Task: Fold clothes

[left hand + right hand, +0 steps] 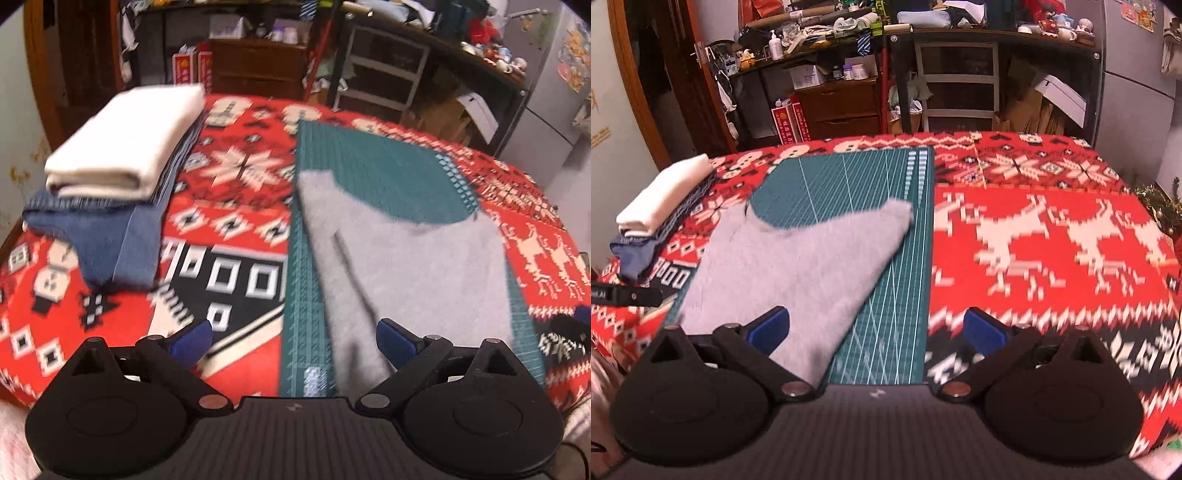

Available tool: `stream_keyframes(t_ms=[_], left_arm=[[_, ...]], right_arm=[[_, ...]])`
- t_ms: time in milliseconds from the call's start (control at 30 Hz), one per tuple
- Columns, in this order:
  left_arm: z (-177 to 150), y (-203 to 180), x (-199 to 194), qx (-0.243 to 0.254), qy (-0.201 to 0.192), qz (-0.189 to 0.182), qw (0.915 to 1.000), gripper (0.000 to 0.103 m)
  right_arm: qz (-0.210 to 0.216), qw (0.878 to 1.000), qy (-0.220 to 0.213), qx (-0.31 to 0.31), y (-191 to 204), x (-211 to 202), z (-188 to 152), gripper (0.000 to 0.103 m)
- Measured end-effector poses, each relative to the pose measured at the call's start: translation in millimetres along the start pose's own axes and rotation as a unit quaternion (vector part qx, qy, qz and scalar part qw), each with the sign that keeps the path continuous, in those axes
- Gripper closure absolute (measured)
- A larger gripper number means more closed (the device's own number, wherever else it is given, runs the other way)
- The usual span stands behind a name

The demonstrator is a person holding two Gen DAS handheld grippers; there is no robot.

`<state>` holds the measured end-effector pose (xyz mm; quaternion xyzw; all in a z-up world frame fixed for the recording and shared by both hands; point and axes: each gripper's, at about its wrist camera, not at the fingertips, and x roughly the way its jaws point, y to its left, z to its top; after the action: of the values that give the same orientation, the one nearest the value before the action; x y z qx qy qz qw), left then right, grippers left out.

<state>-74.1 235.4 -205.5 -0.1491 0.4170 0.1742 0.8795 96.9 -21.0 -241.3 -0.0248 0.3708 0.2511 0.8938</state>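
Your left hand-held gripper and right hand-held gripper both gaped, empty. The grey garment lay on the green mat, long axis toward 1 o'clock, its near edge hidden behind them.

Little can be read. In the right wrist view, a black strap at the left edge bears small white lettering ending in ".AI". The red boxes standing on the far floor carry printed characters too blurred to make out.
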Motion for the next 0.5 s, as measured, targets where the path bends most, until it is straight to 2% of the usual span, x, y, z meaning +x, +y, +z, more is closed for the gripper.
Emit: stream_keyframes(t_ms=[133, 200, 267, 333, 367, 433, 500], left_arm=[[19, -22, -7, 0.01, -0.006, -0.009, 0.9999, 0.007], [27, -35, -6, 0.017, -0.005, -0.017, 0.9997, 0.007], [34, -48, -4, 0.027, -0.002, -0.02, 0.9994, 0.007], [39, -61, 0, 0.034, 0.006, -0.02, 0.9992, 0.007], [42, -67, 1, 0.036, 0.007, -0.023, 0.9991, 0.007], [47, -78, 5, 0.035, 0.011, -0.032, 0.9988, 0.007], [53, -88, 9, 0.034, 0.016, -0.042, 0.9984, 0.011]], right_arm=[[0.005, 0.999, -0.032, -0.027, -5, 8, 43, 0.009], [0.018, 0.999, -0.024, -0.024, -15, 23, 66, 0.009], [0.033, 0.999, -0.009, 0.005, -31, 42, 85, 0.015], [0.046, 0.998, 0.01, 0.047, -51, 62, 100, 0.041], [0.056, 0.996, 0.019, 0.071, -62, 71, 105, 0.048], [0.073, 0.991, 0.03, 0.106, -81, 85, 105, 0.073], [0.085, 0.987, 0.046, 0.132, -95, 96, 103, 0.083]])
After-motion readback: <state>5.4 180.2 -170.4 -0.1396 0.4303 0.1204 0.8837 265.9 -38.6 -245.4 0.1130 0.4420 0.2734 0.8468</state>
